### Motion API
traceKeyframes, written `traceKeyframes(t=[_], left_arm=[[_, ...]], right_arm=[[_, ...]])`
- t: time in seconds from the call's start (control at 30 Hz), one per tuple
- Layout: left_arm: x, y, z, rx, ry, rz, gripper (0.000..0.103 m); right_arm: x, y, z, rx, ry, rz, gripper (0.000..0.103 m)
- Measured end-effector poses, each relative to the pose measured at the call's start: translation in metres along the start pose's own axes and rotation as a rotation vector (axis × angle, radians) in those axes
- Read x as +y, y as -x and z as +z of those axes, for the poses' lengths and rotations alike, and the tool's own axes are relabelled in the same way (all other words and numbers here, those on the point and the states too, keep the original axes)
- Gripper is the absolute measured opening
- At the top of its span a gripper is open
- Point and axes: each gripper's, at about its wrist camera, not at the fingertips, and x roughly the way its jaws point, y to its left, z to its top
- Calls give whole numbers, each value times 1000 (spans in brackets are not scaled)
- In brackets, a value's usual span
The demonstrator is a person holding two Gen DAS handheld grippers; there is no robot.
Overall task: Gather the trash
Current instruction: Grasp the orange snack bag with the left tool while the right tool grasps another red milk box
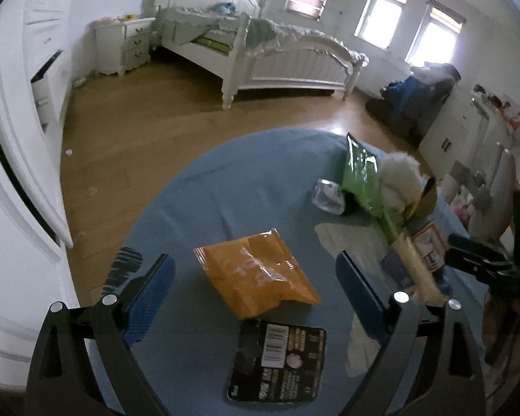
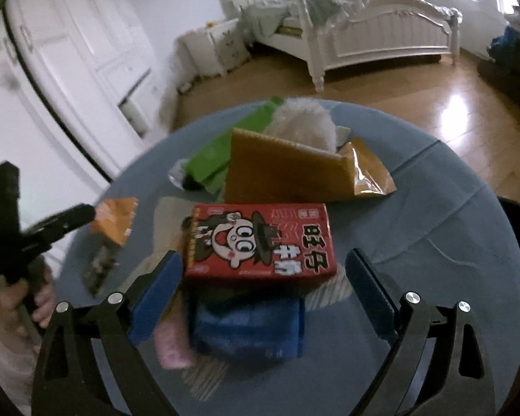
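Note:
A round table with a blue cloth [image 1: 208, 201] holds the trash. In the left wrist view my left gripper [image 1: 256, 274] is open above an orange snack bag [image 1: 260, 274]; a black wrapper [image 1: 277, 364] lies just in front of it. Further right lie a green packet [image 1: 360, 176], a clear plastic cup [image 1: 327, 196] and a white fluffy ball [image 1: 400, 180]. In the right wrist view my right gripper [image 2: 261, 270] is open around a red milk carton [image 2: 260, 241], which sits on a blue packet [image 2: 249, 329]. Behind it lie a tan cardboard piece [image 2: 280, 170] and a gold wrapper [image 2: 367, 170].
The left gripper [image 2: 90, 213] shows at the left of the right wrist view, over the orange bag [image 2: 116, 220]. Beyond the table are a wooden floor [image 1: 138, 131], a white bed [image 1: 277, 55], a nightstand [image 1: 128, 45] and white wardrobe doors [image 2: 69, 52].

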Motion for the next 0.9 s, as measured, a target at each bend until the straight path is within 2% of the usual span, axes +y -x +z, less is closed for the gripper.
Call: traceKeyframes(t=[0.1,0.13,0.17,0.2,0.23,0.27,0.3,0.33,0.5,0.7,0.9], left_arm=[[5,-12,1,19,-23,-1,89],[7,-14,1,32,-20,-11,82],[7,-13,2,27,-17,-12,79],[8,-14,4,28,-14,-17,70],[8,-15,5,26,-22,0,61],[8,-16,6,33,-28,-4,42],[8,-19,5,55,-29,-26,37],[8,-20,2,66,-25,-43,36],[-1,-5,-2,19,-56,-46,34],[-29,27,2,-38,-38,-132,34],[-106,62,16,-97,-83,-265,34]], right_arm=[[4,-11,4,14,9,-3,94],[5,-13,5,15,11,-1,94],[6,-15,5,12,12,-1,94],[5,-16,3,11,10,3,93],[3,-15,4,11,4,11,88],[1,-14,3,6,-7,22,88],[0,-13,2,-3,-16,34,88],[-3,-9,3,-9,-22,45,88],[-5,16,-4,-90,-36,94,88],[-24,64,-17,-220,-83,174,88],[-66,109,-31,-332,-186,211,88]])
